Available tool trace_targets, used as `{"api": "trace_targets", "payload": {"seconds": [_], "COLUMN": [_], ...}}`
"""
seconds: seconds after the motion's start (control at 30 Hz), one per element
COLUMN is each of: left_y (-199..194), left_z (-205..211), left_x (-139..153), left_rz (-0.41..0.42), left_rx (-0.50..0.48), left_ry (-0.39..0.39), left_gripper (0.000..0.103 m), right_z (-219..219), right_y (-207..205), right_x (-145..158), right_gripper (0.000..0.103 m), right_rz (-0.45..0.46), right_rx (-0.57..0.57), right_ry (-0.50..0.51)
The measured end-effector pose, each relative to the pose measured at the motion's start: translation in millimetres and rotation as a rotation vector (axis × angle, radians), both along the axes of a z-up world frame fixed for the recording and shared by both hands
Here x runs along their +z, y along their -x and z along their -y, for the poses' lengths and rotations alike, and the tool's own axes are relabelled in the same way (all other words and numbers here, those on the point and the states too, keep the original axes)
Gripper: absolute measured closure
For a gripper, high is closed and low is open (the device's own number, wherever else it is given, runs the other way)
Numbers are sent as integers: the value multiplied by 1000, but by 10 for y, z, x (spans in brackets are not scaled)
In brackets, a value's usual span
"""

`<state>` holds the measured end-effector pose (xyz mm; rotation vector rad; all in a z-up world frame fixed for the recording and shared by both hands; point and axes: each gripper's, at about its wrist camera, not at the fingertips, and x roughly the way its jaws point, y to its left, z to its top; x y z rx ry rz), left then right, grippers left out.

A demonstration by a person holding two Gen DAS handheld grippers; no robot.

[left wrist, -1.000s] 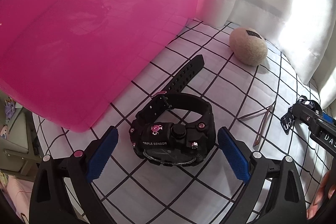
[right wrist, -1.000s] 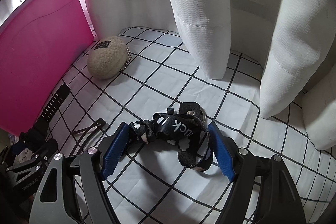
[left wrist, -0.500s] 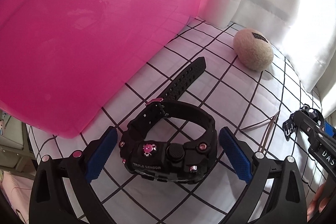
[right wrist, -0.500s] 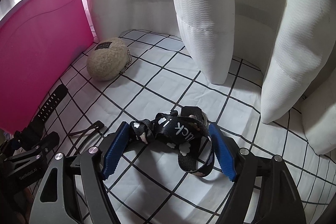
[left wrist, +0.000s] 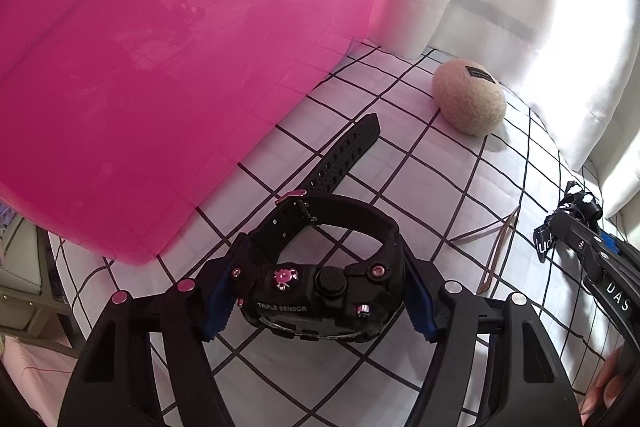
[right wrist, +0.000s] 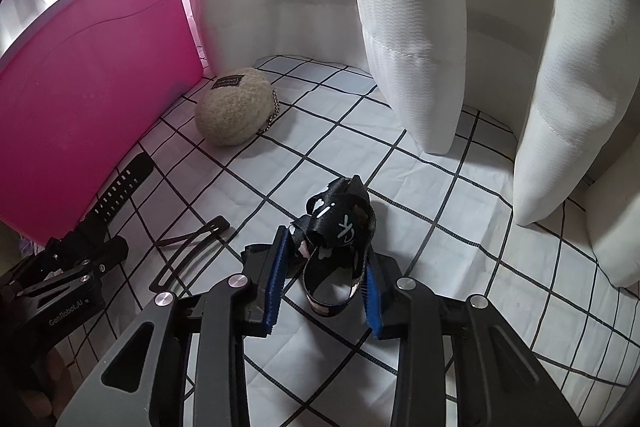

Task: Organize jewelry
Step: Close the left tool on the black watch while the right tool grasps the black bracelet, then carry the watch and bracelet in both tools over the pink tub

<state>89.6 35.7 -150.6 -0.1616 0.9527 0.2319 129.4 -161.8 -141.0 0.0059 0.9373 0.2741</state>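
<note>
With left gripper [left wrist: 318, 301] clamped on chunky black rubber watch [left wrist: 316, 291] beside translucent pink plastic bin [left wrist: 160, 67], right gripper [right wrist: 324, 279] pinching black printed ribbon loop [right wrist: 340, 227] near bin: risk of dangling strap snagging bin's rim, ribbon slipping.

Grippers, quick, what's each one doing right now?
Left gripper: closed on the black watch.
Right gripper: closed on the black printed strap.
</note>
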Motion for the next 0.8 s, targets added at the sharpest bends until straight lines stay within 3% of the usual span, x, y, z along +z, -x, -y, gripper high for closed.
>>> {"api": "trace_targets", "payload": {"seconds": [0.4, 0.8], "left_y": [283, 605], "left_z": [76, 270], "left_x": [89, 446], "left_rz": [-5, 37], "left_rx": [-42, -125], "left_ry": [6, -15], "left_gripper": [36, 36], "right_z": [94, 219], "right_y": [185, 533], "right_x": [41, 396], "right_gripper": [75, 75], "right_rz": [4, 47], "right_rx": [-8, -19], "right_ry": [-49, -59]}}
